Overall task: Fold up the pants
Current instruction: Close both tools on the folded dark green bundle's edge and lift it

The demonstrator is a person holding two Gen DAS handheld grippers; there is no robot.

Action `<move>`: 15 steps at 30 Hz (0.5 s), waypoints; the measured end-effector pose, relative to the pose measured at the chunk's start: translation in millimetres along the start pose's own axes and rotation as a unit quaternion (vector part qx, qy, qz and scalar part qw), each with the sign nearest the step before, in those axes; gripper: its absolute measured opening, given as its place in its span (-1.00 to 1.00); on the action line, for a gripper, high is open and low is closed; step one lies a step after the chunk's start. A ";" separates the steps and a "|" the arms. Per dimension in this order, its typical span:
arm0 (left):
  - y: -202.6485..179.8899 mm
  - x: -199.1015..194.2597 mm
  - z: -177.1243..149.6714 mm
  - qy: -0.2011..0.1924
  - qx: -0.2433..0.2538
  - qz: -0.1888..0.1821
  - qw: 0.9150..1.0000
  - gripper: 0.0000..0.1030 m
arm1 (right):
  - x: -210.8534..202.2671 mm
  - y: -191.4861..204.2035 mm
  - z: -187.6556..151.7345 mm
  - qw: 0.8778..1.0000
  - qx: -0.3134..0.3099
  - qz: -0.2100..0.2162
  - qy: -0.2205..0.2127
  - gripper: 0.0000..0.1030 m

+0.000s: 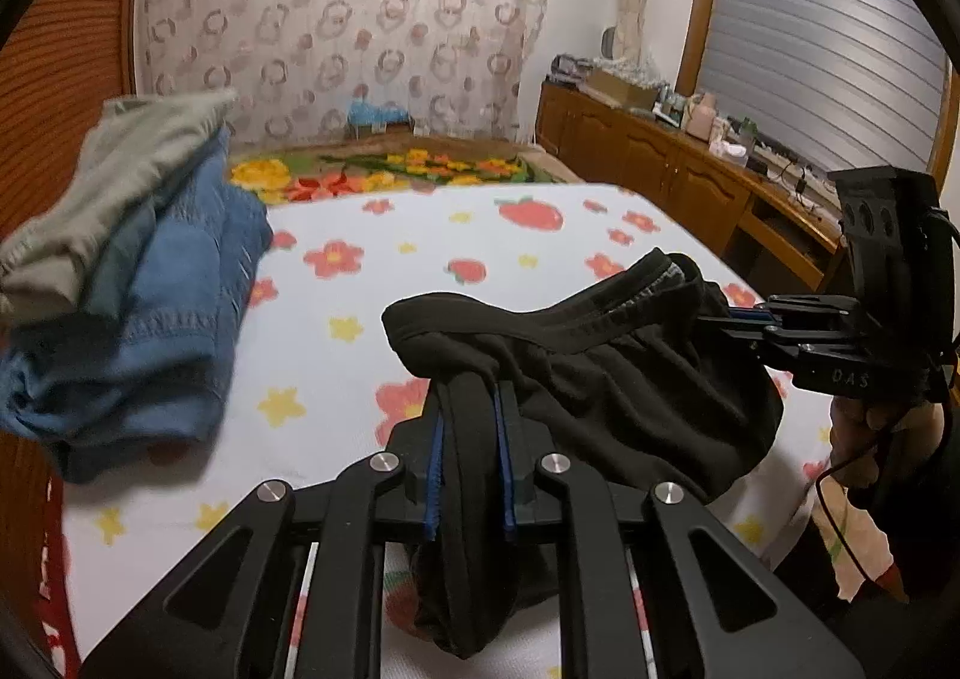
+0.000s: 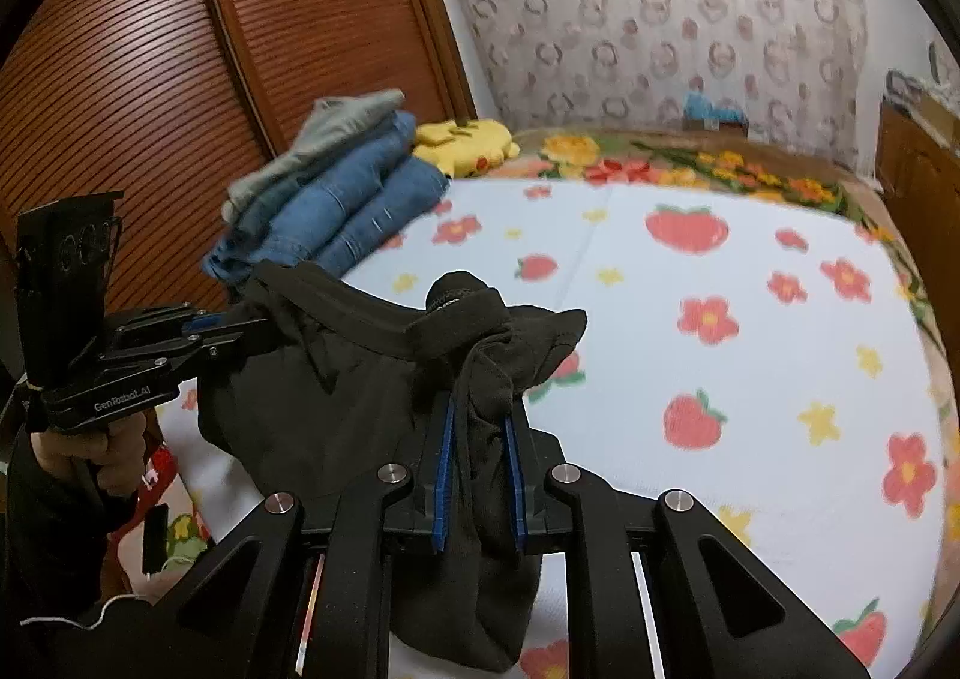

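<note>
left wrist view, one black pants (image 1: 600, 379) clamped by left gripper (image 1: 471, 385) and right gripper (image 1: 714, 322), two grippers

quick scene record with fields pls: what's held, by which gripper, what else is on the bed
held item: black pants, bunched, lifted off the bed
left hand-held gripper: shut on the pants' fabric
right hand-held gripper: shut on the pants' fabric
span between grippers: waistband stretched across
surface: bed sheet with flower and strawberry print
other clothes: folded pile, blue jeans under a grey garment, at the sheet's edge by the wooden door
fold status: not yet begun
</note>
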State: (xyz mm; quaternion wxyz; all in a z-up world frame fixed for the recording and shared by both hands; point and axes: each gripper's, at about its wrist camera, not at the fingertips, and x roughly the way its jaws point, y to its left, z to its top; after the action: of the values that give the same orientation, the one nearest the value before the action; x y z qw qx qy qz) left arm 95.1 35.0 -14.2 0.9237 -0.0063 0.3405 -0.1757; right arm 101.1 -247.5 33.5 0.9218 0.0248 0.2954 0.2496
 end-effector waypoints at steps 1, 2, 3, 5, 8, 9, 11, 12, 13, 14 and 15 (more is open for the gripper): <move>0.0 -2.6 2.2 -0.004 0.000 0.001 1.000 -0.71 | -3.1 1.5 1.5 1.000 -0.003 -0.001 -0.005 -0.71; -0.1 -5.6 4.9 -0.009 0.001 0.002 1.000 -0.71 | -5.9 2.9 3.2 1.000 -0.006 -0.001 -0.009 -0.71; -0.2 -8.4 7.6 -0.015 0.001 0.004 1.000 -0.71 | -9.1 4.1 5.5 1.000 -0.008 -0.001 -0.014 -0.71; -0.3 -14.4 12.8 -0.024 0.002 0.007 1.000 -0.71 | -12.6 6.0 9.4 1.000 -0.012 -0.001 -0.021 -0.71; 1.4 -19.7 18.8 -0.033 0.004 0.012 0.999 -0.71 | -14.2 9.5 14.8 0.999 -0.021 0.000 -0.027 -0.71; 3.3 -21.5 21.4 -0.037 0.003 0.014 0.999 -0.71 | -13.2 10.1 16.9 0.999 -0.024 0.001 -0.028 -0.71; 6.8 -24.0 25.5 -0.041 0.001 0.017 0.999 -0.72 | -9.7 10.6 20.4 0.999 -0.030 0.003 -0.028 -0.71; 10.1 -25.7 28.3 -0.045 -0.001 0.020 0.999 -0.72 | -7.8 11.6 23.8 0.999 -0.033 0.004 -0.028 -0.71; 12.5 -27.0 30.7 -0.047 -0.003 0.022 0.999 -0.72 | -6.2 12.0 26.9 0.999 -0.035 0.006 -0.028 -0.71; 14.4 -28.2 32.4 -0.049 -0.005 0.023 0.999 -0.72 | -5.3 12.6 31.0 0.999 -0.038 0.009 -0.028 -0.71; 18.2 -29.2 35.1 -0.051 -0.008 0.025 0.998 -0.72 | -1.5 13.4 37.7 0.999 -0.042 0.011 -0.027 -0.71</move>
State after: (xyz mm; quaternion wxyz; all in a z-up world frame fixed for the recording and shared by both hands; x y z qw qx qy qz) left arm 102.4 57.9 28.7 0.9439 -0.0145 0.2940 -0.1495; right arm 115.1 -232.7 68.0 0.9270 -0.0041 0.2588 0.2715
